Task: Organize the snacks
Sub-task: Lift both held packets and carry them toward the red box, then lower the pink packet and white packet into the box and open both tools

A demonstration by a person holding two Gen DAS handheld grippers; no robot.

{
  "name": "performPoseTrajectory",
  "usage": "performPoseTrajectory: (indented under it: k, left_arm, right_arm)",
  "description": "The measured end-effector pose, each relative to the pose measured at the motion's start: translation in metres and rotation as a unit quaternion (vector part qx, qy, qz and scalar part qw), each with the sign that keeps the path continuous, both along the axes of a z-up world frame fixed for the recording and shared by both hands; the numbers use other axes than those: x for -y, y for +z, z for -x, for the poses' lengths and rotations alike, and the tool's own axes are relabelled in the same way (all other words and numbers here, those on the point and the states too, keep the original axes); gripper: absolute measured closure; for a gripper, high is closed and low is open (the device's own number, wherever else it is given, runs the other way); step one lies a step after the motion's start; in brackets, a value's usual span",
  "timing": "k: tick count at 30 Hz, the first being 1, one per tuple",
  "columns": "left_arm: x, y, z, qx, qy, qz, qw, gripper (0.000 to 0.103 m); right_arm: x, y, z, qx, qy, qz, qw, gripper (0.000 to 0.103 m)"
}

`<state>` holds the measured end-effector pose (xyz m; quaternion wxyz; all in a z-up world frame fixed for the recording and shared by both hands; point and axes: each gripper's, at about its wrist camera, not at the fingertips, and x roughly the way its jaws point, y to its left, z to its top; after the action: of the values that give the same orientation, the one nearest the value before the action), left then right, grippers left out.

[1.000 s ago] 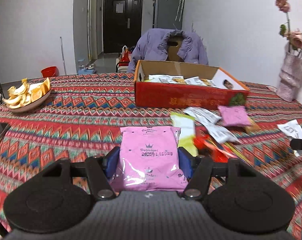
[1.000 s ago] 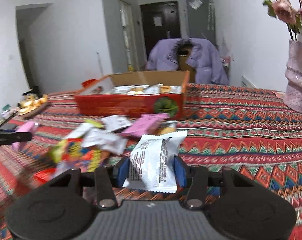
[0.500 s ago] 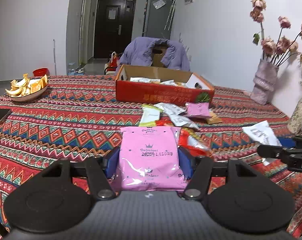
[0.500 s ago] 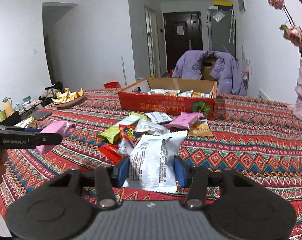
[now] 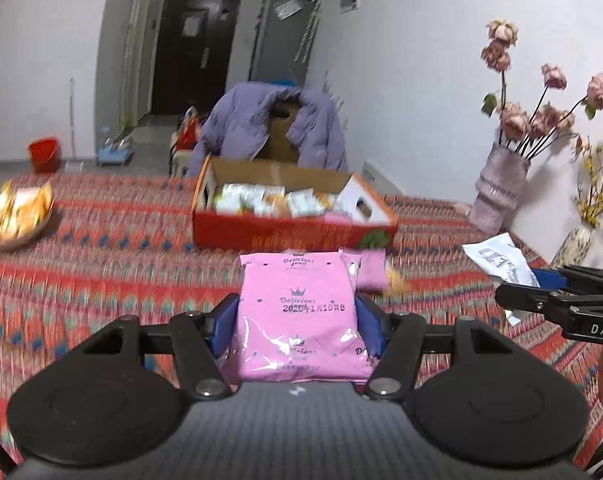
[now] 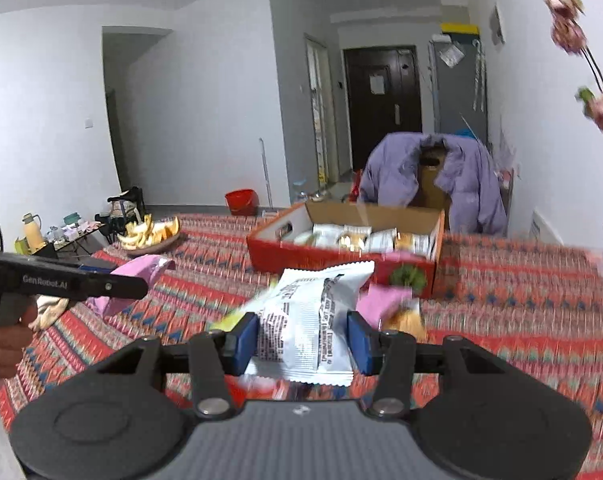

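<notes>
The left gripper [image 5: 297, 322] is clamped on a pink snack packet [image 5: 297, 316], and the right gripper [image 6: 303, 338] squeezes a white snack packet [image 6: 307, 320], both held above the patterned tablecloth [image 5: 101, 264]. Ahead sits the red cardboard box [image 5: 285, 236], packets inside.

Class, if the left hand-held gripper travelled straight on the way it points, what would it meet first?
Probably the red cardboard box directly ahead, if the left hand-held gripper and its pink packet don't pass over it; height is unclear.
</notes>
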<state>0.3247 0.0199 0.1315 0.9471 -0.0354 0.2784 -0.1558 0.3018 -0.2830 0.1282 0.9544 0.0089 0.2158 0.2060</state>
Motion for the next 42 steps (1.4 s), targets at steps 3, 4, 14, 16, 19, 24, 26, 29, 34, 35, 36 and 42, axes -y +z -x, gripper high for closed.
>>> performPoseTrajectory:
  k: [3,4,14,16,19,24,26,29,34,35,36,42]
  left_arm:
    - [0.005,0.011,-0.042,0.014,0.004,-0.029,0.9995,0.04]
    - [0.007,0.013,-0.058,0.012,0.008,-0.032,0.9994,0.04]
    - [0.017,-0.005,-0.236,-0.045,0.044,-0.042,0.9972,0.04]
    - [0.021,-0.015,-0.265,-0.055,0.054,-0.048,0.9959,0.04]
    - [0.022,-0.032,-0.301,-0.066,0.057,-0.049,0.9949,0.04]
    - [0.022,-0.066,-0.337,-0.097,0.049,-0.037,0.9934,0.04]
    - [0.024,-0.077,-0.339,-0.098,0.044,-0.039,0.9935,0.039]
    - [0.027,-0.09,-0.339,-0.099,0.033,-0.041,0.9937,0.024]
    - [0.029,-0.094,-0.335,-0.108,0.025,-0.046,0.9928,0.019]
    - [0.029,-0.093,-0.334,-0.109,0.025,-0.047,0.9926,0.019]
    - [0.03,-0.09,-0.331,-0.109,0.025,-0.045,0.9927,0.019]
    - [0.034,-0.062,-0.306,-0.089,0.016,-0.057,0.9943,0.014]
  right_arm:
    - [0.002,0.013,-0.039,0.005,0.004,0.006,1.0,0.056]
    - [0.002,0.016,-0.055,0.004,0.004,0.004,1.0,0.056]
    - [-0.013,0.004,-0.233,-0.067,0.005,-0.036,0.997,0.056]
    - [-0.02,-0.009,-0.266,-0.081,-0.002,-0.033,0.996,0.056]
    - [-0.029,-0.034,-0.304,-0.104,-0.014,-0.03,0.994,0.056]
    - [-0.039,-0.075,-0.343,-0.14,-0.032,-0.032,0.989,0.055]
    - [-0.04,-0.089,-0.351,-0.15,-0.035,-0.03,0.988,0.053]
    - [-0.041,-0.101,-0.354,-0.154,-0.045,-0.011,0.987,0.046]
    - [-0.035,-0.098,-0.352,-0.151,-0.05,-0.015,0.987,0.022]
    - [-0.033,-0.094,-0.351,-0.148,-0.053,-0.015,0.988,0.022]
    - [-0.033,-0.09,-0.349,-0.145,-0.054,-0.015,0.988,0.022]
    - [-0.03,-0.063,-0.332,-0.127,-0.055,-0.001,0.99,0.019]
